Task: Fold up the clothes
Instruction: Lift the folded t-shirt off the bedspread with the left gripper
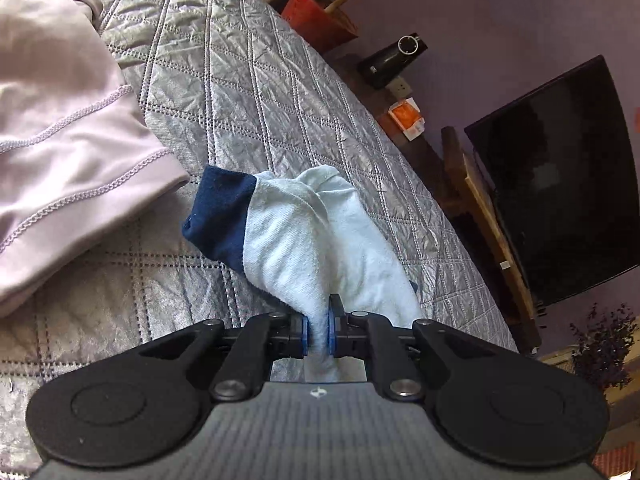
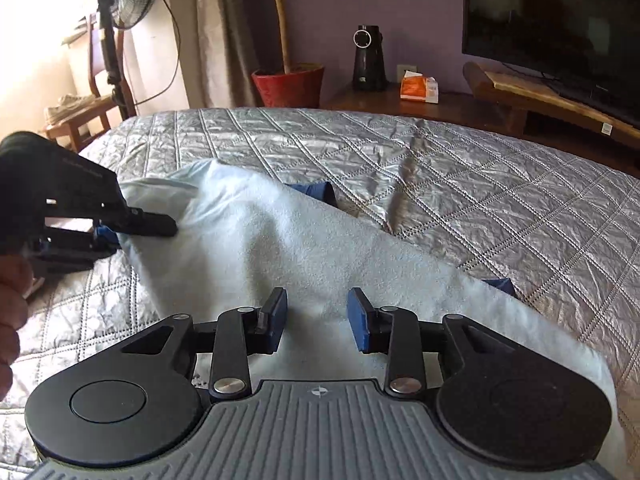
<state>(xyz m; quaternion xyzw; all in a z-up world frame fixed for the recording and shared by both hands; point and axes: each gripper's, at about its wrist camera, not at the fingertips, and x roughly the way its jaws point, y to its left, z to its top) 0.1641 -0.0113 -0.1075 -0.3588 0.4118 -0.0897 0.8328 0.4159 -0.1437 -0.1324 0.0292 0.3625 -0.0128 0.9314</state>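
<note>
A pale blue garment [image 1: 304, 240] with navy cuffs [image 1: 218, 216] lies bunched on the silver quilted bed [image 1: 240, 80]. My left gripper [image 1: 318, 334] is shut on a pinched fold of its fabric, which runs back between the blue pads. In the right wrist view the same garment [image 2: 280, 248] spreads across the quilt [image 2: 480, 200], with the left gripper [image 2: 120, 230] clamped on its left edge and a hand [image 2: 12, 312] behind it. My right gripper [image 2: 317, 320] hovers over the near part of the cloth, open, its pads not pressing on anything.
A lilac garment [image 1: 60, 140] lies on the bed at the left. Beyond the bed's far edge stand a red plant pot [image 2: 288, 84], a black speaker [image 2: 368, 60], an orange tissue box [image 2: 418, 88], a television [image 2: 552, 12] on a wooden stand, and a chair [image 2: 80, 116] with a fan.
</note>
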